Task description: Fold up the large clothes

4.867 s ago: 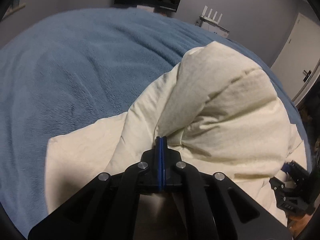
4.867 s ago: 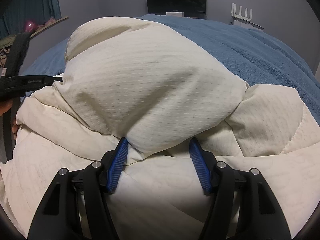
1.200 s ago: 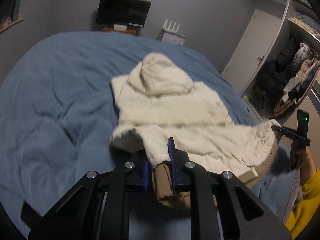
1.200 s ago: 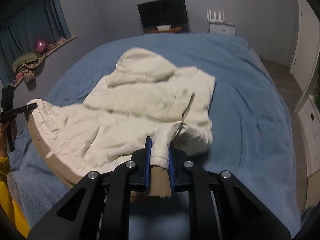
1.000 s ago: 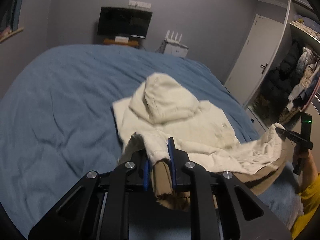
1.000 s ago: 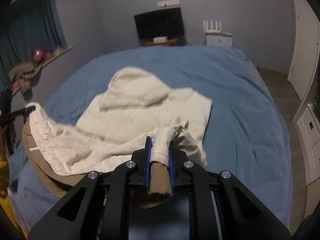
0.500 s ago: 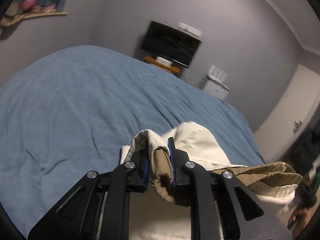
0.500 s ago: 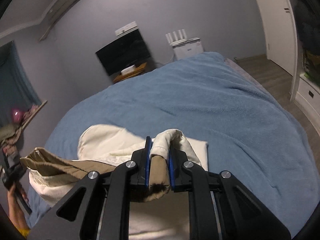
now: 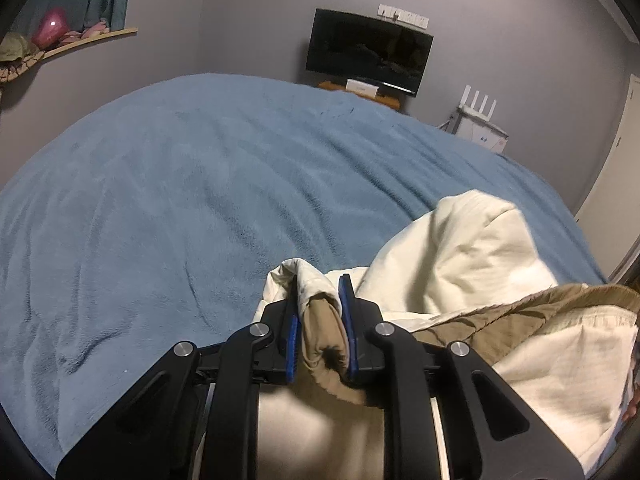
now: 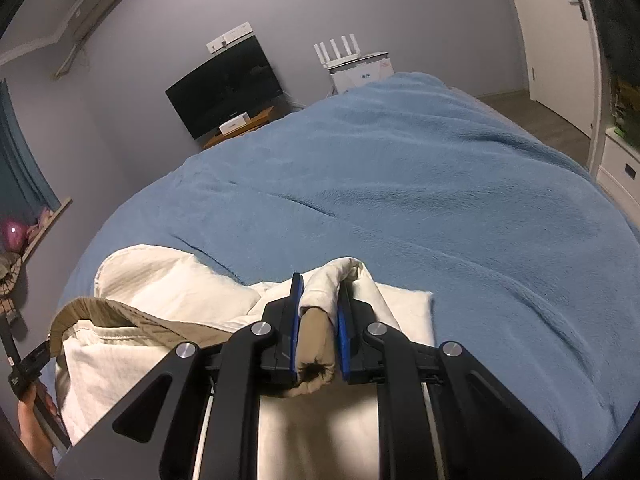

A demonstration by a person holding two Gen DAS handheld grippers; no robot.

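Observation:
A cream hooded jacket [image 9: 472, 248] lies on the blue bed blanket [image 9: 200, 184], its lower part turned over so the tan side [image 9: 520, 308] faces up. My left gripper [image 9: 319, 284] has a bunched hem corner between its pads; its jaws are opening, but the cloth still fills the gap. In the right wrist view the jacket [image 10: 168, 280] spreads to the left, and its tan side [image 10: 132, 316] arches above the cream layer. My right gripper [image 10: 318, 284] is shut on the other hem corner, low over the blanket [image 10: 440, 184].
A dark TV [image 9: 368, 50] hangs on the far wall beyond the bed, with a white router box [image 9: 480, 120] beside it. A door [image 10: 560, 28] and a white cabinet stand at the right. A hand on the other gripper's handle [image 10: 24, 360] shows at the left edge.
Both grippers carried the hem forward and down over the jacket, toward the hood. The spread-out jacket now lies doubled with tan cloth on top. The left jaws stand slightly wider.

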